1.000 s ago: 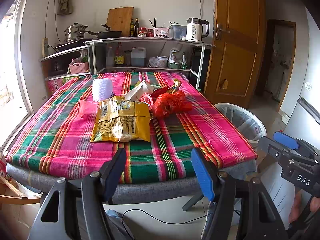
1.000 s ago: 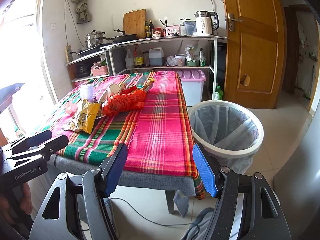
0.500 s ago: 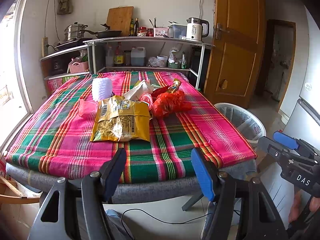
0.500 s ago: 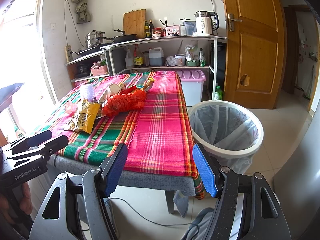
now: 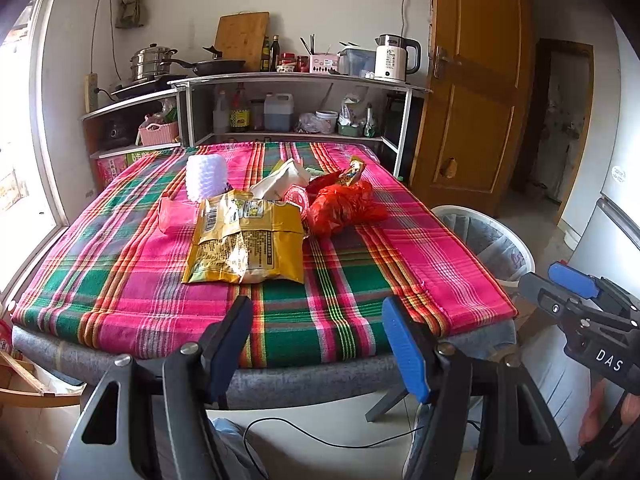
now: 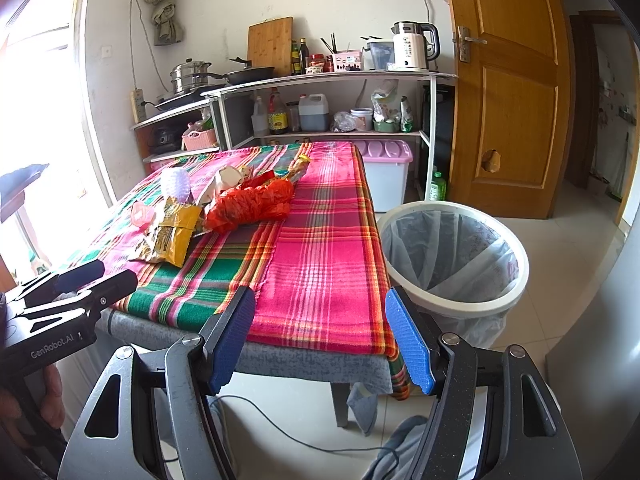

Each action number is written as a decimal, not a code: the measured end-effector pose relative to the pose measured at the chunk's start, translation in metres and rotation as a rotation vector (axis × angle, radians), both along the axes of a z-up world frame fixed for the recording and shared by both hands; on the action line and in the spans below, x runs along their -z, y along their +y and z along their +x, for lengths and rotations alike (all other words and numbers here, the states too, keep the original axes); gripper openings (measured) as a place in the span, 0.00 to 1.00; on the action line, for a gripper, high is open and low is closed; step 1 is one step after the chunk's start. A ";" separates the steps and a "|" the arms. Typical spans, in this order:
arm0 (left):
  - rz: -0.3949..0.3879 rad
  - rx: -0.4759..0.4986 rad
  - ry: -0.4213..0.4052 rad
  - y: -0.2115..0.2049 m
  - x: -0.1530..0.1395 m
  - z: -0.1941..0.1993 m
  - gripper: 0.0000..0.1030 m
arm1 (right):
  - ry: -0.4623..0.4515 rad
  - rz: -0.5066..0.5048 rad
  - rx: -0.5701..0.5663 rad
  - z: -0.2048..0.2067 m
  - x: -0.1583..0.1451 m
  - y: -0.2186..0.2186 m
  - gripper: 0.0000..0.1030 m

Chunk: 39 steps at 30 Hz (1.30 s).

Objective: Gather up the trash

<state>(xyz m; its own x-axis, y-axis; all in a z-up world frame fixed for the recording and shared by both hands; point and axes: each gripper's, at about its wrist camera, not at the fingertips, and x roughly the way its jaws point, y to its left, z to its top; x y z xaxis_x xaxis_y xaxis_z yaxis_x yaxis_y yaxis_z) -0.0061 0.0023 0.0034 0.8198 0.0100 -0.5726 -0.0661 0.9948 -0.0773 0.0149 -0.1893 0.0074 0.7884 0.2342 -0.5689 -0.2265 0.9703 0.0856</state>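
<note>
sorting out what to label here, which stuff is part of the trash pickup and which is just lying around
Part of the job:
yellow snack bag
red plastic bag
white foam net
pink wrapper
crumpled paper
lined bin
left gripper and right gripper, both open

Just lying about:
kettle
cutting board
steamer pot
pink-lidded storage box

Both wrist cameras are looking from off the near edge of the table point(image 5: 280, 332), the right one facing obliquely, both sharing the trash bin point(image 6: 452, 304).

plaid-covered table point(image 5: 120, 312) — yellow snack bag point(image 5: 246, 240), red plastic bag point(image 5: 344, 208), white foam net point(image 5: 206, 178) on it.
</note>
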 end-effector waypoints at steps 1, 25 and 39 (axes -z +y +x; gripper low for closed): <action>-0.002 0.004 0.001 0.000 0.000 0.001 0.67 | 0.001 -0.001 -0.001 0.001 0.000 0.001 0.66; -0.024 -0.062 0.079 0.051 0.024 0.081 0.77 | 0.027 -0.012 -0.091 0.064 0.007 0.041 0.66; 0.028 -0.092 0.157 0.051 0.042 0.106 0.66 | 0.088 0.020 -0.147 0.117 0.012 0.072 0.66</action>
